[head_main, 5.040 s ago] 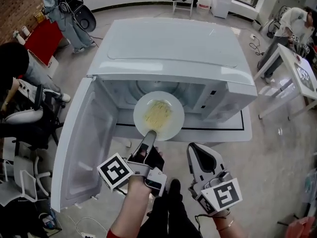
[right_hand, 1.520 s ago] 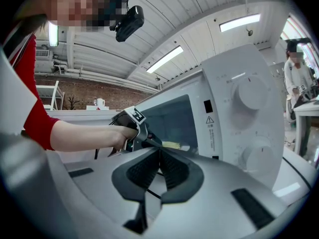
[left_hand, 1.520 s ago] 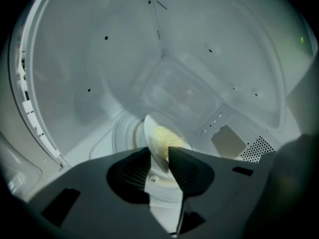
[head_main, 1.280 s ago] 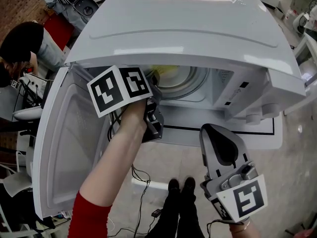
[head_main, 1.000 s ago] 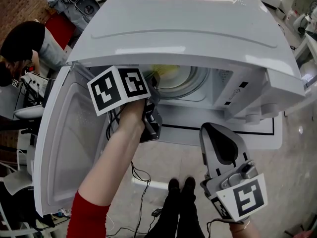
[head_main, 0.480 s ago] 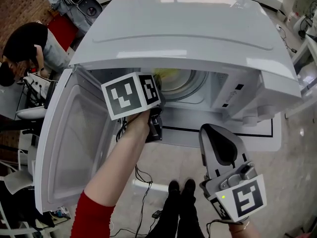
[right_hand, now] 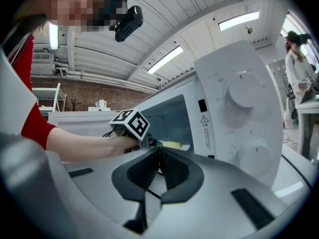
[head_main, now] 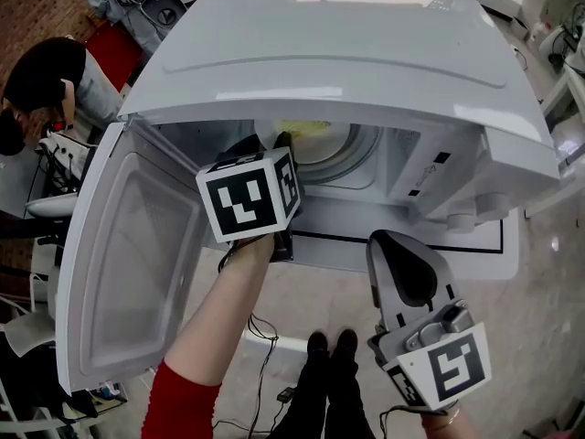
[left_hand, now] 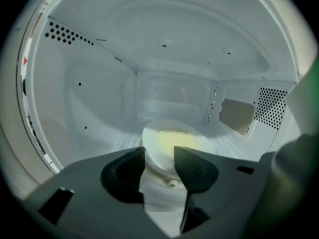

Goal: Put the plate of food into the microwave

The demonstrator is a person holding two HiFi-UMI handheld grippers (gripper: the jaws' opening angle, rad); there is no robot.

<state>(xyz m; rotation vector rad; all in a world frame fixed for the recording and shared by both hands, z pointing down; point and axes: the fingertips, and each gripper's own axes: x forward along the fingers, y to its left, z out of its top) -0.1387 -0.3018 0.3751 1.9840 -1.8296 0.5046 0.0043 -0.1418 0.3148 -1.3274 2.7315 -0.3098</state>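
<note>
The white plate (left_hand: 172, 146) with yellow food lies on the glass turntable (left_hand: 124, 136) inside the white microwave (head_main: 329, 53). In the head view only a yellow sliver of the plate (head_main: 306, 128) shows under the microwave's top. My left gripper (left_hand: 159, 167) reaches into the cavity; its jaws have just been opening and now stand wide. The plate's near rim shows in the gap, with the pads apart from it. In the head view the left gripper (head_main: 265, 144) sits at the mouth behind its marker cube. My right gripper (right_hand: 159, 161) is shut and empty, outside, low in front of the microwave (head_main: 399, 245).
The microwave door (head_main: 137, 254) hangs wide open at the left. The control panel with two knobs (right_hand: 241, 91) is at the right of the opening. A seated person (head_main: 37, 80) is at far left. Cables (head_main: 265, 337) trail on the floor below, near the wearer's shoes (head_main: 329, 346).
Five seconds ago the left gripper held the plate in front of the opening; now the plate rests inside. Over the last second the left gripper rolled and its marker cube turned, staying in place. The right gripper has not moved.
</note>
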